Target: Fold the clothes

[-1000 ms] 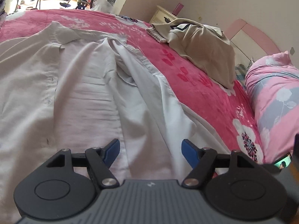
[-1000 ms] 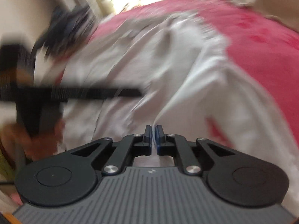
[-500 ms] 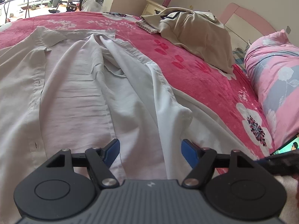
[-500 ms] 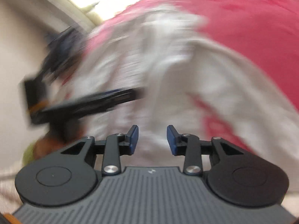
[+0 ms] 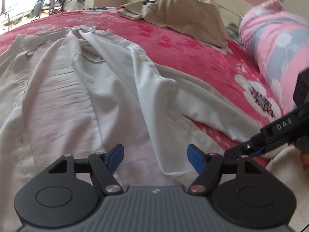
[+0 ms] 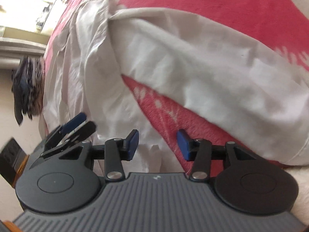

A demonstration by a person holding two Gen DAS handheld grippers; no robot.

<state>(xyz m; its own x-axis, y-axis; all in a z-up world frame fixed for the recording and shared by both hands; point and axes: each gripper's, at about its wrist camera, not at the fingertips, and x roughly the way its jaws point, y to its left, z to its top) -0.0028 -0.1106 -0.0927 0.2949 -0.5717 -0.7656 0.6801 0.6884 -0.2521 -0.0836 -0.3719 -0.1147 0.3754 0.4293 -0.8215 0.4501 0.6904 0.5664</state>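
Pink-red fleece blanket with white flowers [image 5: 193, 54] covers the bed under both of my hands, and a pale wall runs behind the far edge. Spread flat across that blanket lies the white button-up shirt [image 5: 63, 89], its collar pointing to the far side and its hem close to me. One long sleeve [image 5: 200, 98] stretches out to the right over the red cloth, with a wedge of blanket showing between the sleeve and the shirt body.

My left gripper [image 5: 155, 154] hangs just above the shirt's near hem. Its blue-padded fingers [image 5: 115, 154] stand wide apart and grasp nothing; the front edge of the shirt only lies beneath the gap.

My right gripper [image 6: 157, 145] hovers to the right of the left one, over the spot where the sleeve meets the body. Its fingers [image 6: 133, 141] are spreading at this moment, with nothing pinched between them, only shirt and blanket below. From the left wrist view it shows at the near right edge [image 5: 256, 147], just beside the sleeve's end.

Farther off, a beige garment [image 5: 183, 13] sits heaped on the bed's far right part. A pink and grey flowered pillow [image 5: 274, 44] rests at the right side.
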